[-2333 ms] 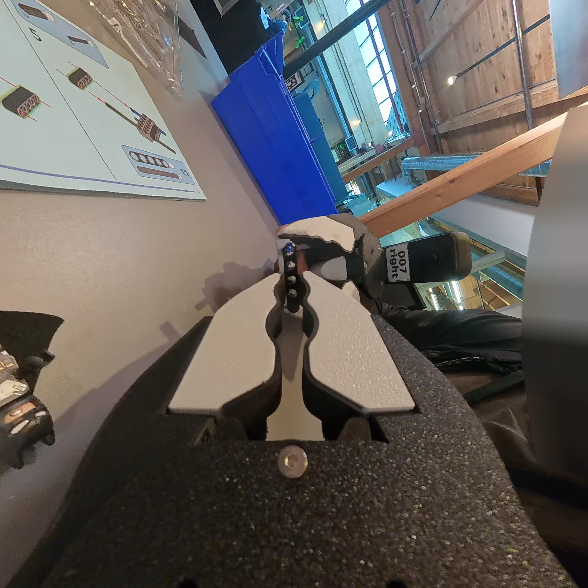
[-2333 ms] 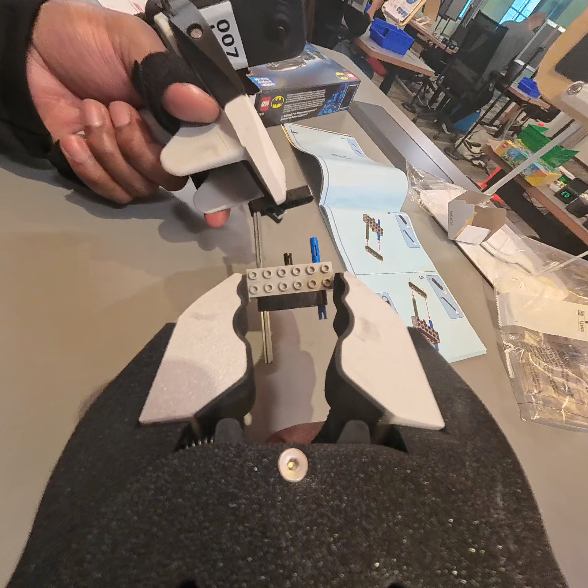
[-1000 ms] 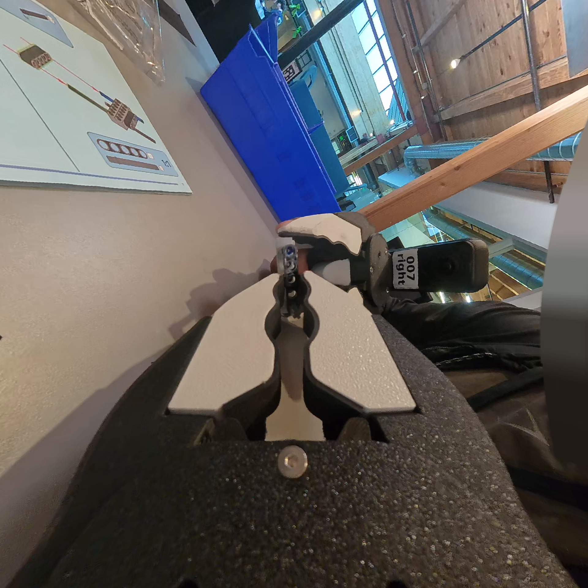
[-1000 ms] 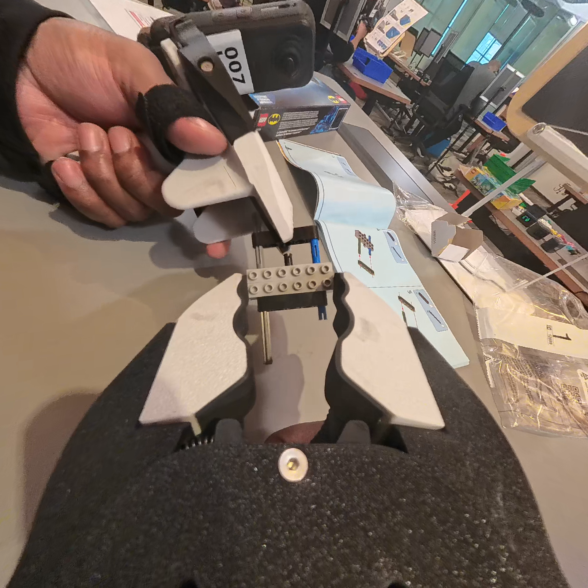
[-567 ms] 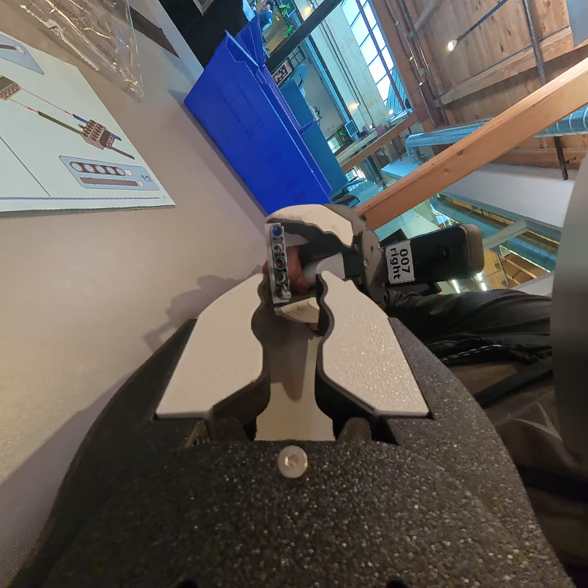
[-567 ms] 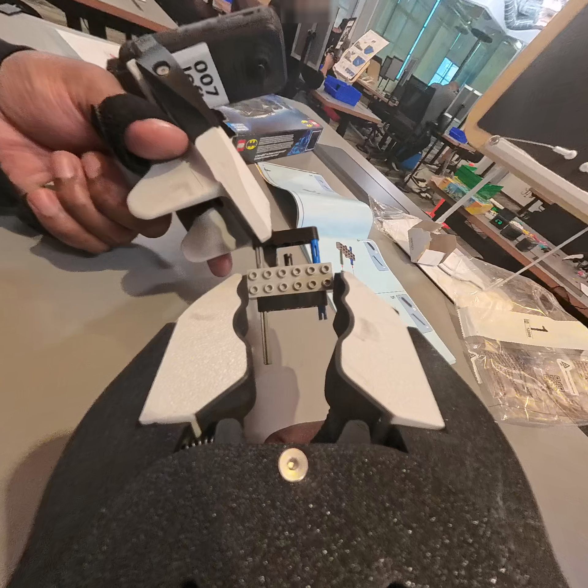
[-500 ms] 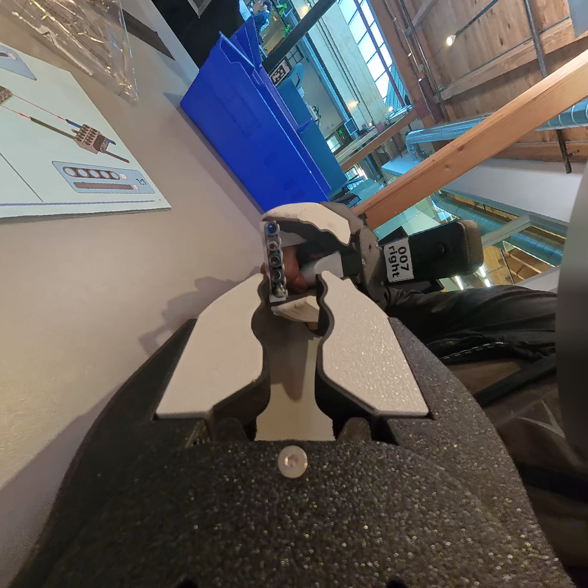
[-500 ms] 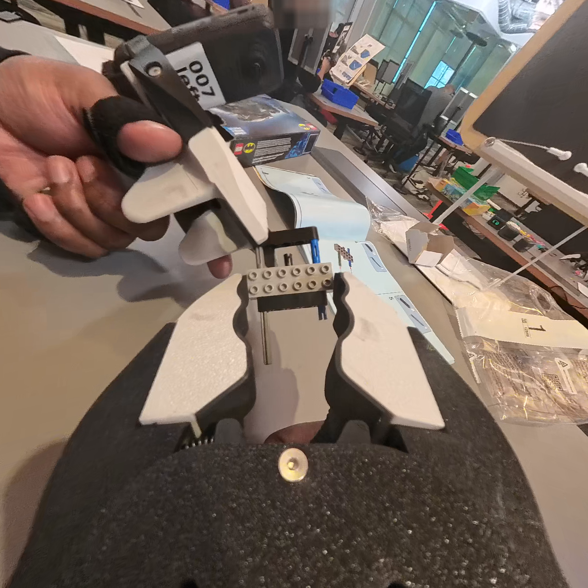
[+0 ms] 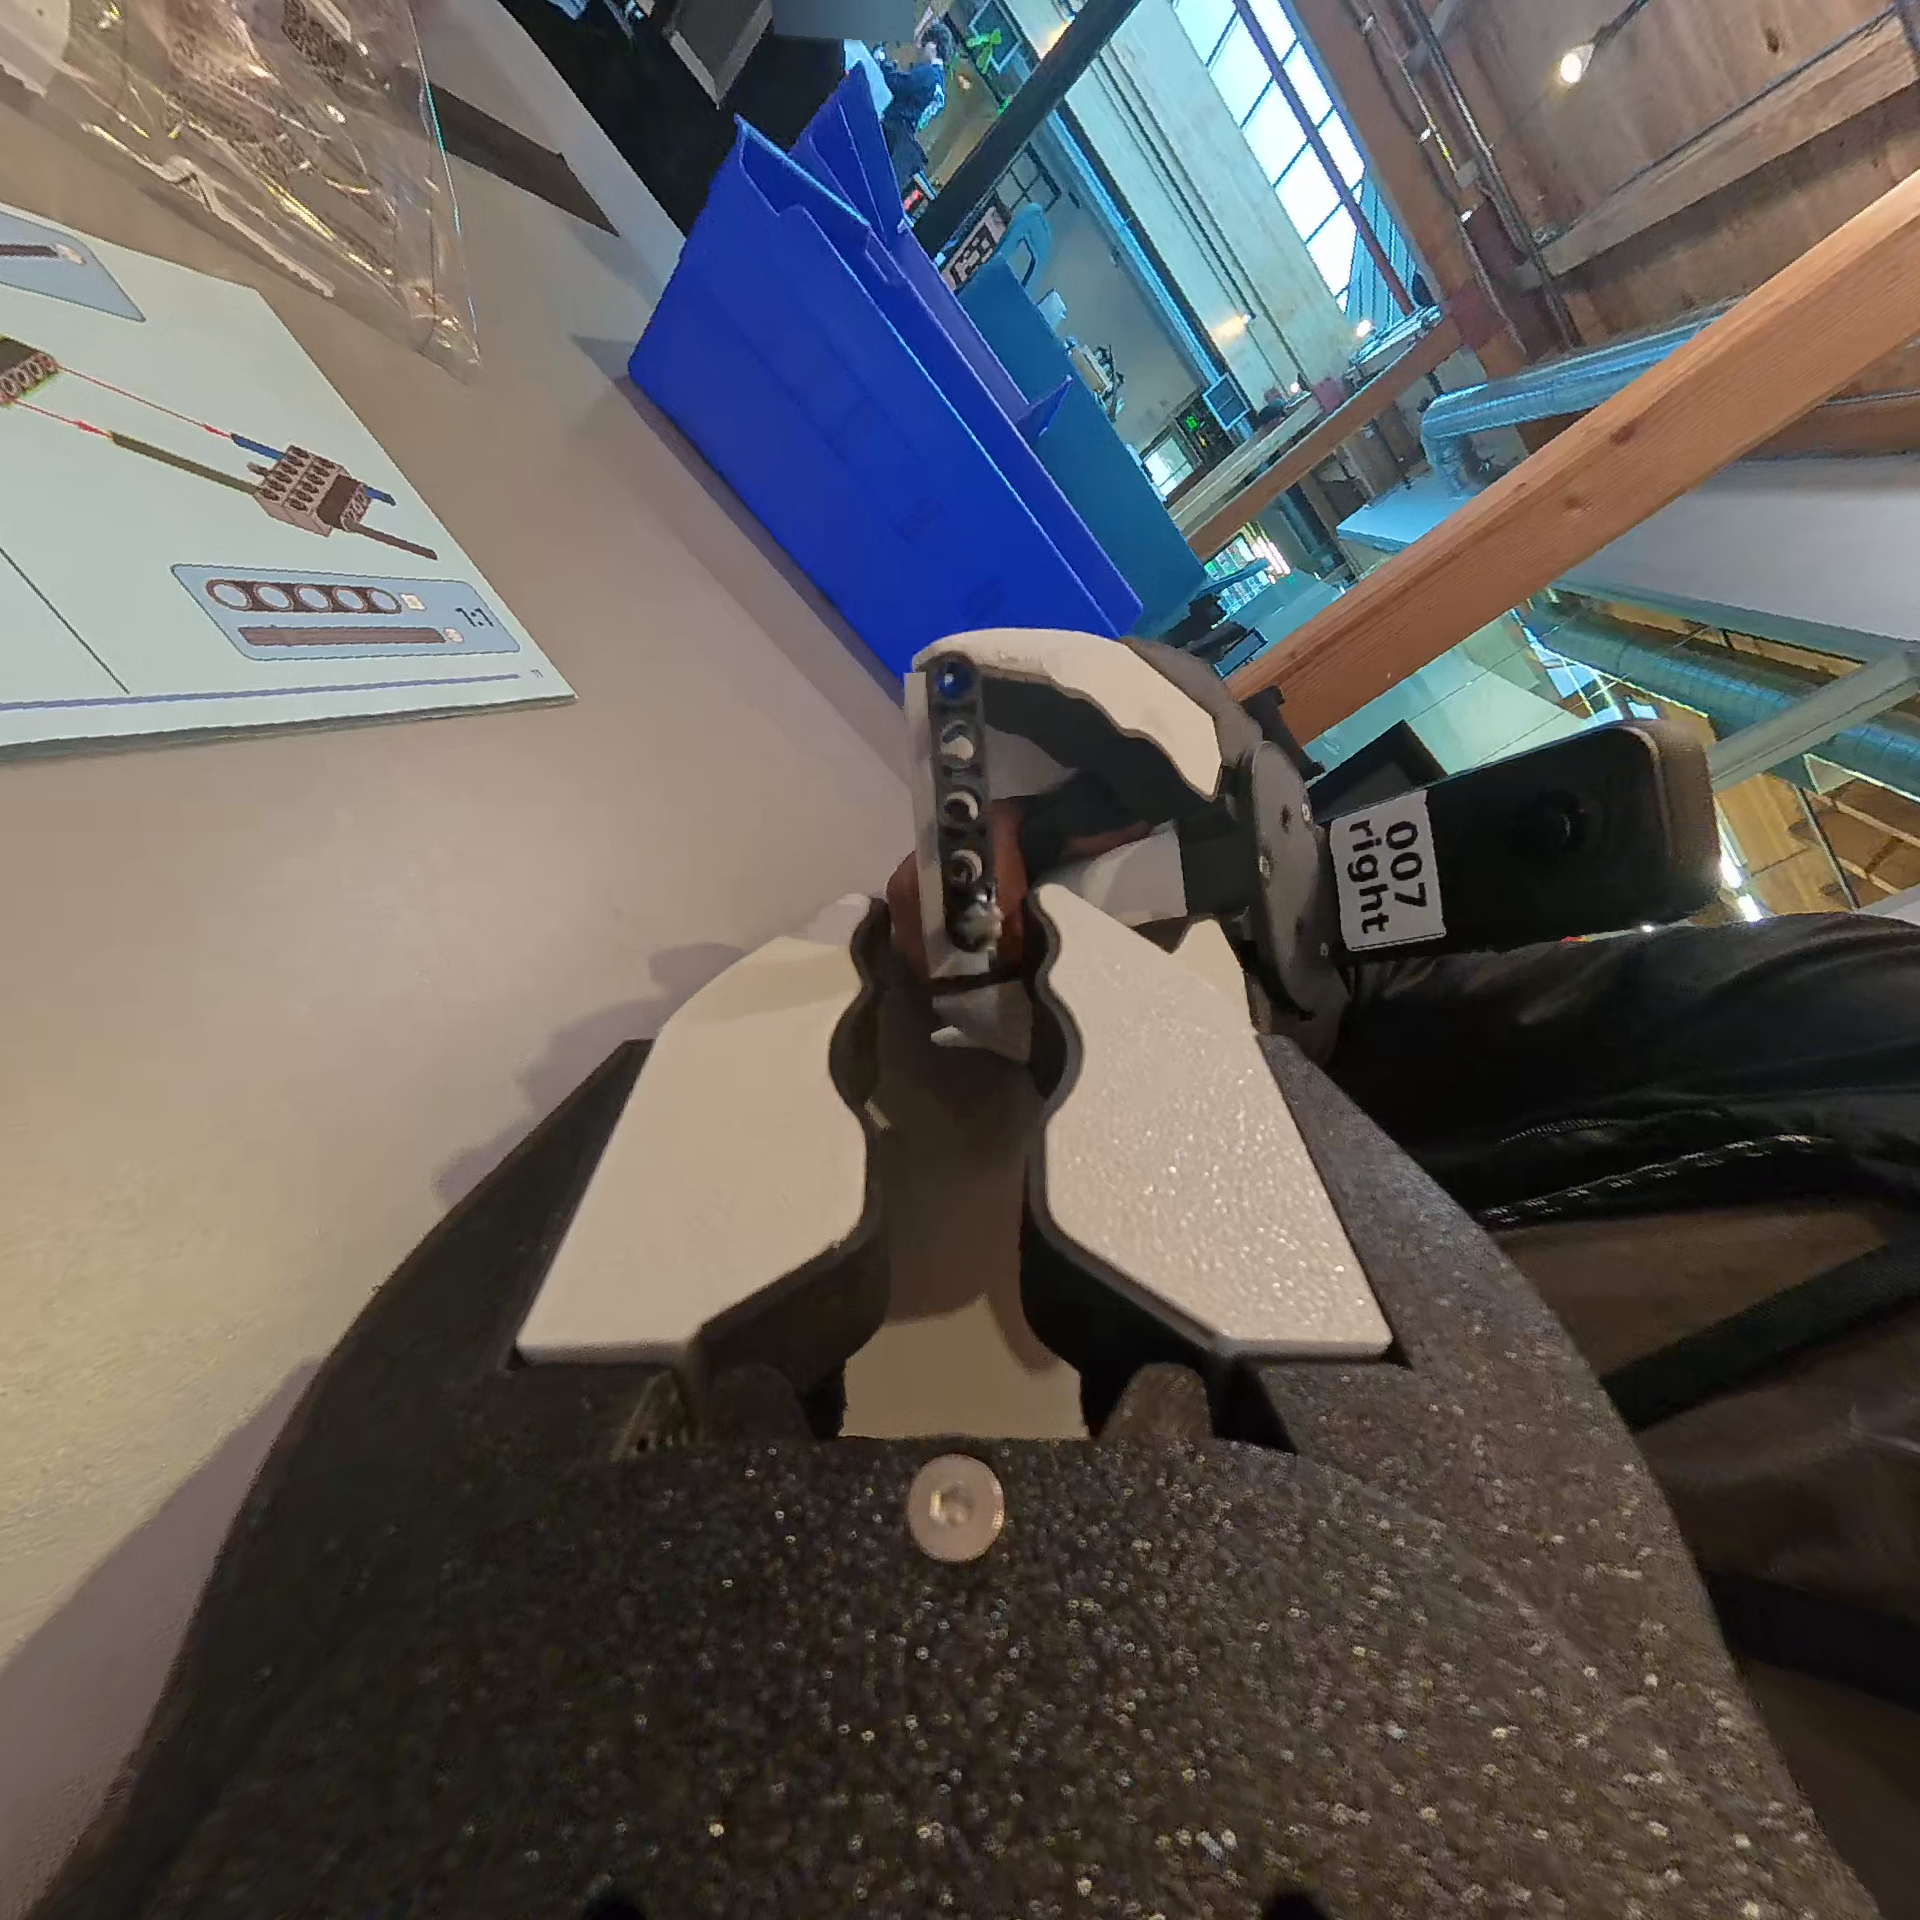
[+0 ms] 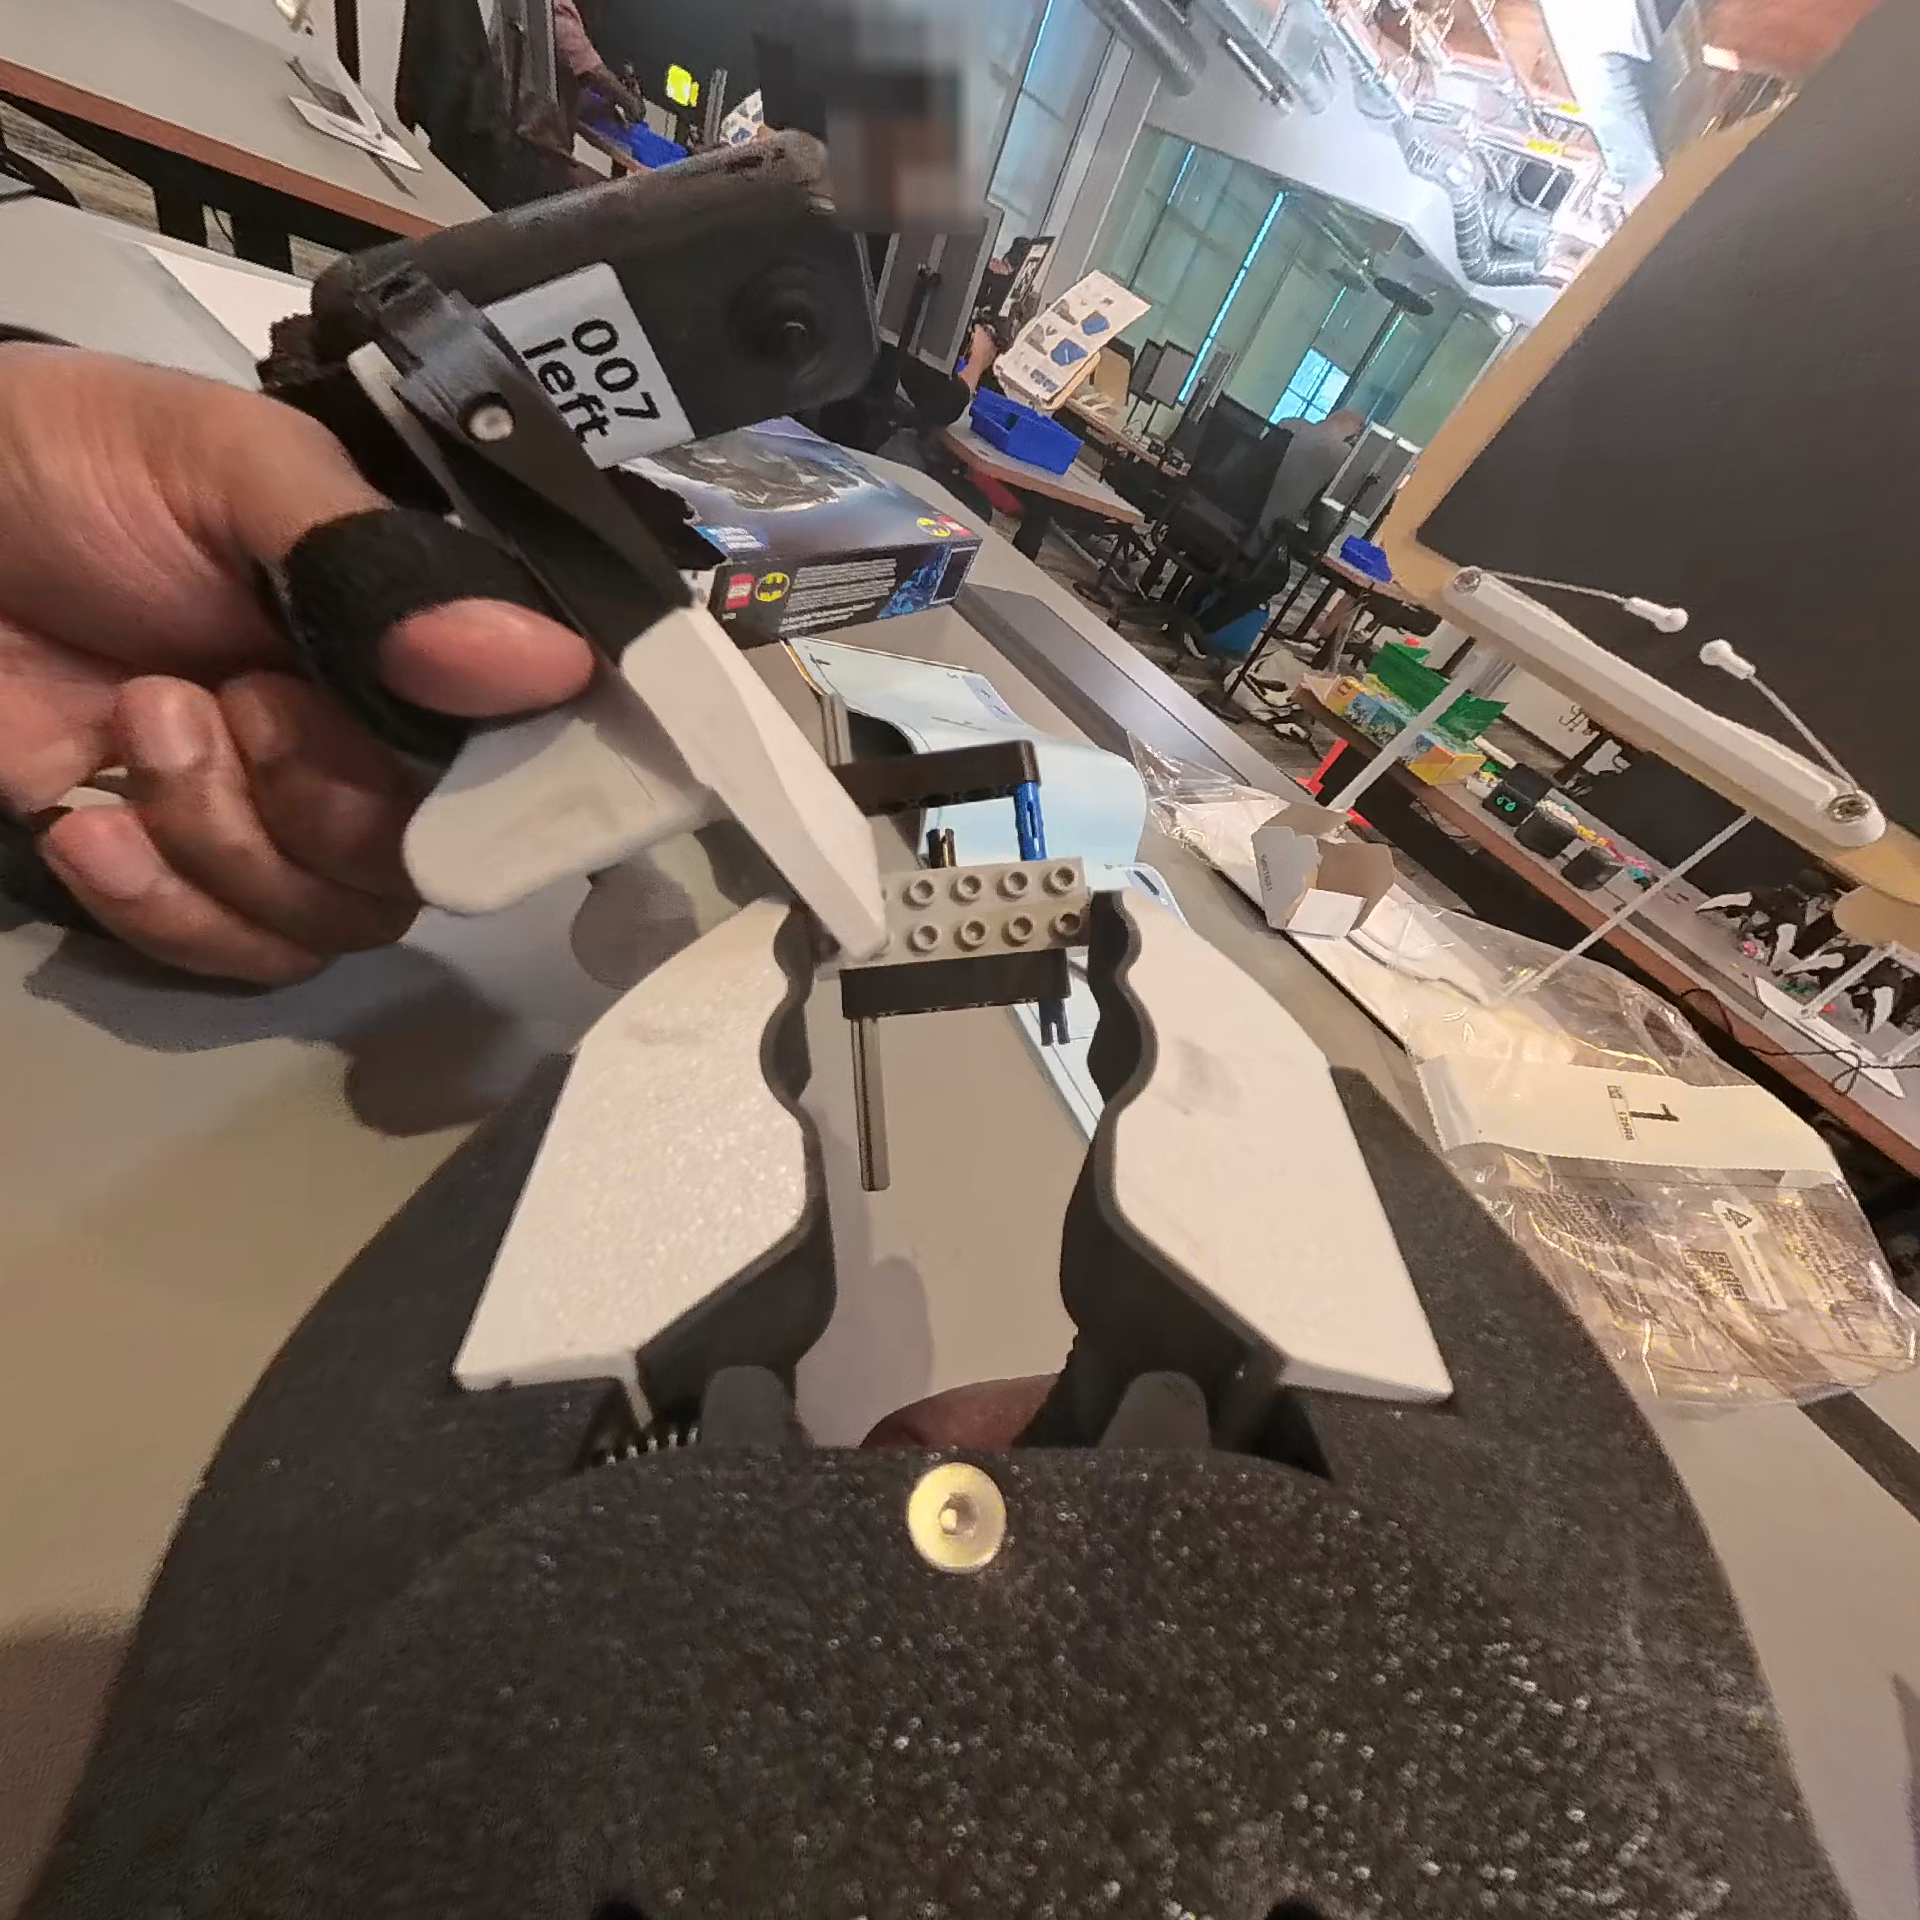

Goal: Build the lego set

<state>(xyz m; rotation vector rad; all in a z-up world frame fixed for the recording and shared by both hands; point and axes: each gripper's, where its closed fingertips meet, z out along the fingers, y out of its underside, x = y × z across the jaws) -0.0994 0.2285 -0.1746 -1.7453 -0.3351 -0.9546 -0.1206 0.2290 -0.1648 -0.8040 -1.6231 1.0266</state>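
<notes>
**Brick assembly clamped in right tool, left tool spread around its end**

Right tool (image 10: 956, 925) clenched on a grey studded brick (image 10: 987, 909), pads pressed against both ends, held up clear of the grey surface (image 10: 312, 1091). Under the brick a black beam (image 10: 956, 987); above it a second black beam (image 10: 935, 774), joined by a blue pin (image 10: 1029, 821) and a grey axle (image 10: 868, 1101). Left tool (image 9: 956, 935) spread, straddling the assembly's near end, not gripping; one white finger (image 10: 769, 790) lying over the brick's left studs. White printed stickers on both tool bodies. Printed toy box (image 10: 831, 551) and open instruction booklet (image 9: 208, 520) behind; labelled clear bag (image 10: 1662, 1226) right. Blue bin (image 9: 862, 416) at the surface's far edge. Bare surface to the left.
</notes>
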